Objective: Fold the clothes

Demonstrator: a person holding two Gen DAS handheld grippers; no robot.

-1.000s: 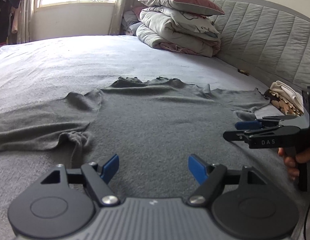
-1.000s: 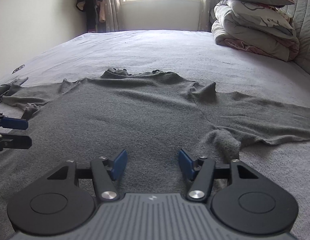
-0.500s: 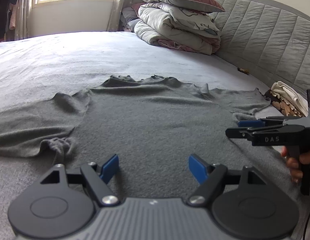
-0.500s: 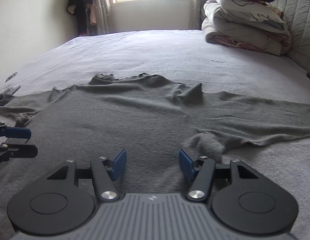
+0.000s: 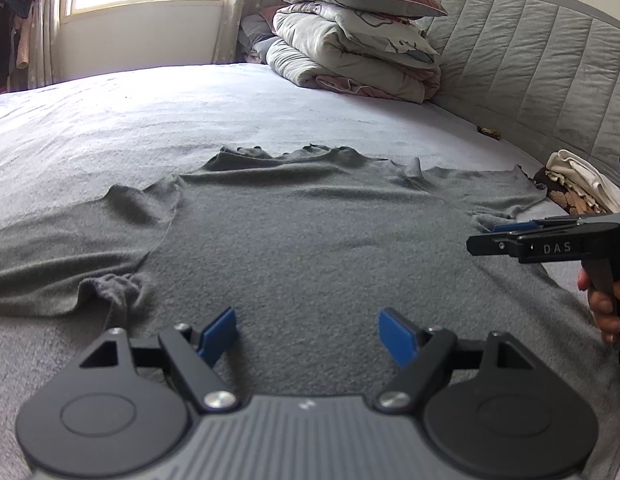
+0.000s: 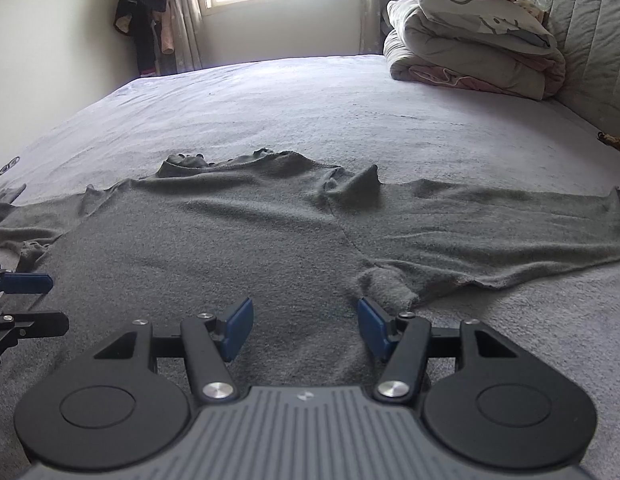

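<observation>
A dark grey long-sleeved top lies spread flat on the bed, neck away from me, sleeves out to both sides. My left gripper hovers open over the lower part of the top, nothing between its blue pads. My right gripper is open too, above the top near the right armpit fold. In the left wrist view the right gripper shows side-on at the right, held by a hand. The left gripper's fingertips show at the left edge of the right wrist view.
A grey bed sheet covers the mattress. Folded duvets and a pillow are stacked at the head by the padded headboard. A folded cream garment lies at the right edge. Clothes hang by the window.
Both views have slid slightly across the top: the right gripper moved a little to the right, so its armpit fold now sits nearer its right pad. The top itself has not moved.
</observation>
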